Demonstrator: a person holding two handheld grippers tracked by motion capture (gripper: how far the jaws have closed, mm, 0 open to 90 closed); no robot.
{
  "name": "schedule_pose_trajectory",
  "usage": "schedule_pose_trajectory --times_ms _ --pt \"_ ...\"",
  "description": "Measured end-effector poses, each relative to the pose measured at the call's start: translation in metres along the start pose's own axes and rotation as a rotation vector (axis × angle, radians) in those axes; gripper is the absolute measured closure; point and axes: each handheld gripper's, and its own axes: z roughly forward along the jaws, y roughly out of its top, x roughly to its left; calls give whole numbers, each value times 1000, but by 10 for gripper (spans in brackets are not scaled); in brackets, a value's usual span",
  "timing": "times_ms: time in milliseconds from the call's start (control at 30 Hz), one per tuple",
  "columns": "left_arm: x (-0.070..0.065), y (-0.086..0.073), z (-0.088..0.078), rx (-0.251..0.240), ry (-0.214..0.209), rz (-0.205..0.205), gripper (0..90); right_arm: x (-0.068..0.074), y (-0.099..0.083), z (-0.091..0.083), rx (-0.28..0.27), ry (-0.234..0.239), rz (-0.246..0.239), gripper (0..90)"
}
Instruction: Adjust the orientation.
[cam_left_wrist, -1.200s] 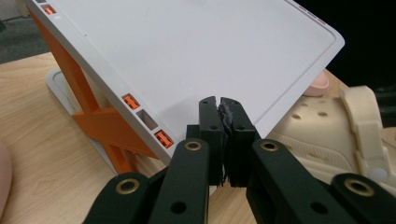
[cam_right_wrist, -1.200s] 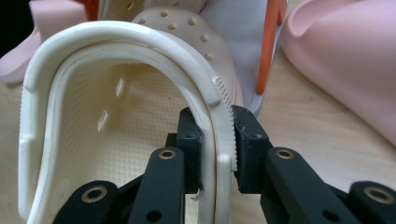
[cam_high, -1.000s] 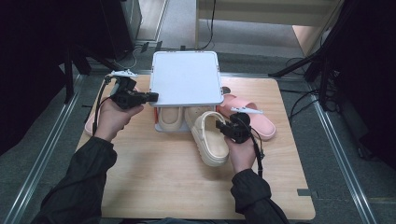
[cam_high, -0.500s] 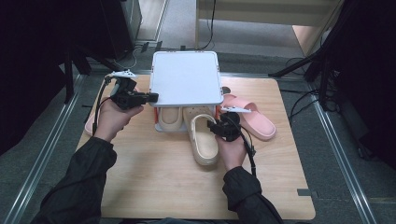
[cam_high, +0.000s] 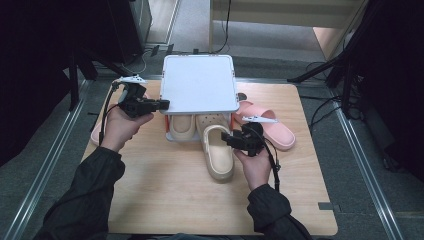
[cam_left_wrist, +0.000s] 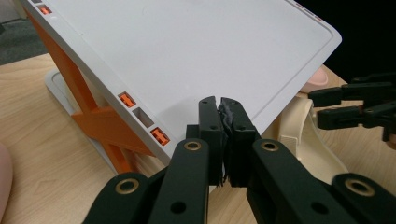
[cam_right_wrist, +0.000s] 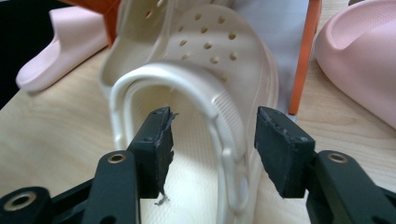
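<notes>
A white rack (cam_high: 200, 82) on orange legs stands mid-table. One cream clog (cam_high: 181, 125) lies under it. A second cream clog (cam_high: 217, 150) has its toe under the rack and its heel sticking out toward me. My right gripper (cam_high: 226, 140) is at that clog's right side. Its jaws have just been opening, and in the right gripper view the right gripper (cam_right_wrist: 212, 126) straddles the clog's side wall (cam_right_wrist: 224, 140) with both pads clear of it. My left gripper (cam_high: 164, 104) is shut at the rack's left edge, and the left gripper (cam_left_wrist: 219, 105) has nothing visible between its jaws.
A pink slipper (cam_high: 270, 129) lies right of the rack, close behind my right hand. Another pink slipper (cam_high: 96, 134) lies at the left, mostly hidden by my left hand. The wooden table (cam_high: 165, 200) has bare room in front.
The right gripper has turned the second cream clog straight and pushed its toe under the rack, then its jaws opened off the clog. The left gripper has stayed put.
</notes>
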Motion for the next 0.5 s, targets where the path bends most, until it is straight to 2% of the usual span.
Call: schedule_pose_trajectory --times_ms 200,267,367,500 --pt "0 0 0 6 -4 -6 877 5 -11 -23 6 10 -53 502" --pt "0 0 0 8 -4 -9 878 5 -17 -29 -6 29 -56 553" --pt "0 0 -1 10 -5 -10 878 5 -29 -41 -65 61 -52 651" --pt "0 1 0 8 -5 -12 879 8 -45 -49 -65 74 -80 778"
